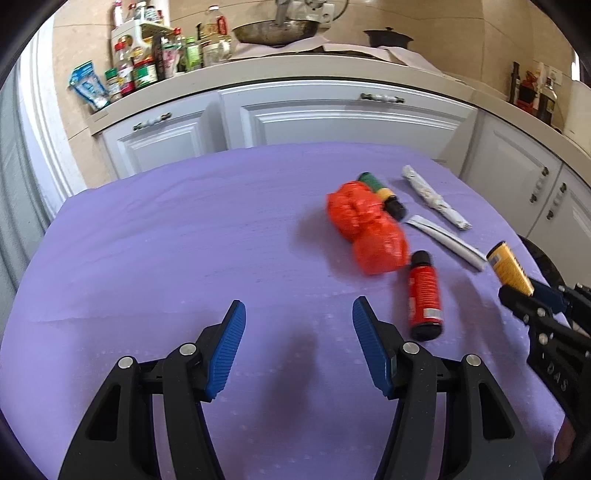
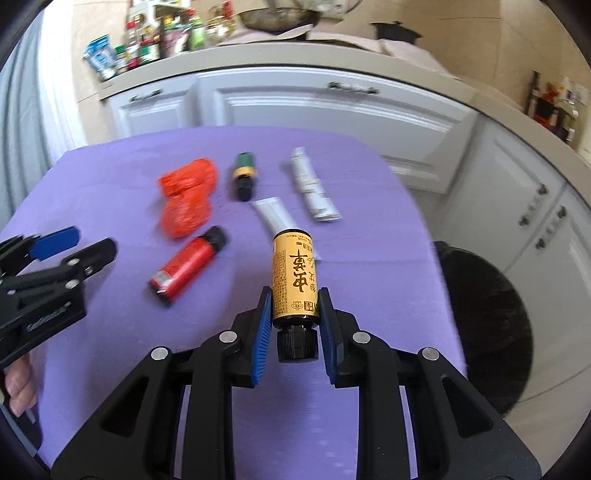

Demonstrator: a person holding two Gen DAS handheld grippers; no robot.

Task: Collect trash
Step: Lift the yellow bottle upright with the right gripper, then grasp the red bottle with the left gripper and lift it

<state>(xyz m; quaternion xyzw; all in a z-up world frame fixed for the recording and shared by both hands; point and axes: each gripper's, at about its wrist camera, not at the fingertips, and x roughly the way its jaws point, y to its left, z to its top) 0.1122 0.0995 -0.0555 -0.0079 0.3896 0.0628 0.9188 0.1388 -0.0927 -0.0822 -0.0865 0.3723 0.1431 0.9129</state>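
Observation:
My right gripper [image 2: 294, 297] is shut on a yellow bottle [image 2: 294, 278] with a black cap, held above the purple table [image 2: 110, 177]; it also shows in the left wrist view [image 1: 509, 267]. My left gripper [image 1: 297, 314] is open and empty over the table's near side. On the table lie a crumpled red bag [image 1: 365, 225] [image 2: 186, 199], a red bottle [image 1: 424, 295] [image 2: 190, 260], a green-and-yellow bottle [image 1: 382, 194] [image 2: 243, 175], a white tube [image 1: 445, 240] [image 2: 275, 216] and a rolled grey wrapper [image 1: 436, 203] [image 2: 314, 190].
A black trash bin [image 2: 491, 325] stands on the floor right of the table. White kitchen cabinets [image 1: 332, 114] and a counter with jars [image 1: 140, 70] and a pan [image 1: 275, 31] lie behind the table.

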